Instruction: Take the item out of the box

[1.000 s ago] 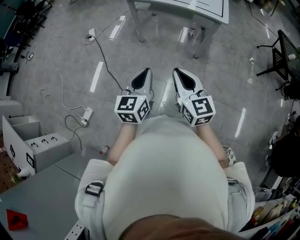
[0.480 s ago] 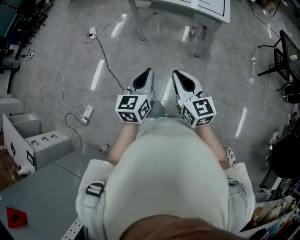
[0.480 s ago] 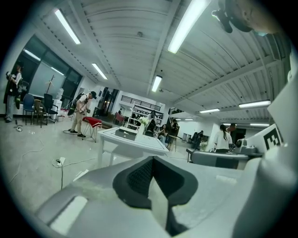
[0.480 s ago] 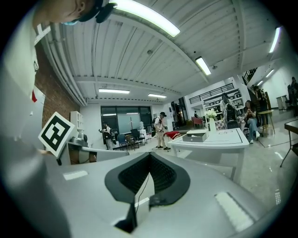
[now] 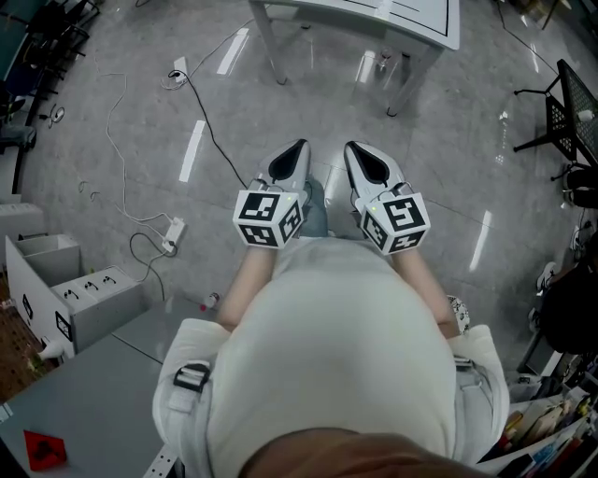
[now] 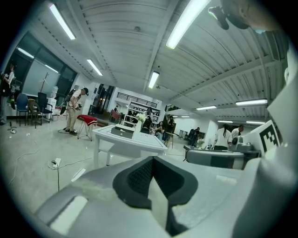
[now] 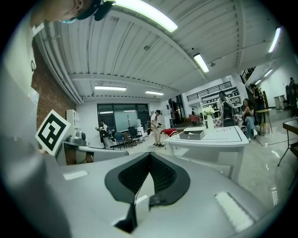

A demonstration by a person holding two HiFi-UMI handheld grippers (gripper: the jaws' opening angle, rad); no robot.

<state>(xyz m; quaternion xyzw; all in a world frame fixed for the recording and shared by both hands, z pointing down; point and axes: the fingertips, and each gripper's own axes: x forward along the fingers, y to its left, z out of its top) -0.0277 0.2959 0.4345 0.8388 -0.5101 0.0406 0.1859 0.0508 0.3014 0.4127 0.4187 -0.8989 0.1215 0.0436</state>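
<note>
Two grippers, the left gripper (image 5: 297, 149) and right gripper (image 5: 354, 148), sit side by side, both closed tight with nothing held. One white table (image 5: 360, 21) stands far ahead. One red object (image 5: 44, 450) lies near left.

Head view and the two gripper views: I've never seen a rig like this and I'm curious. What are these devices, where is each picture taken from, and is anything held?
A person is standing with a hand-held claw in each hand. The cubes with square markers are part of those tools. The head view looks steeply down from the person's head: the left claw and right claw point forward side by side over a grey floor. Each gripper view comes from a camera riding on that claw, looking along its jaws into a large room with a white table. In both, the jaws are closed together with nothing between them, so nothing is held. At lower left, a grey table carries a small red object.
</note>
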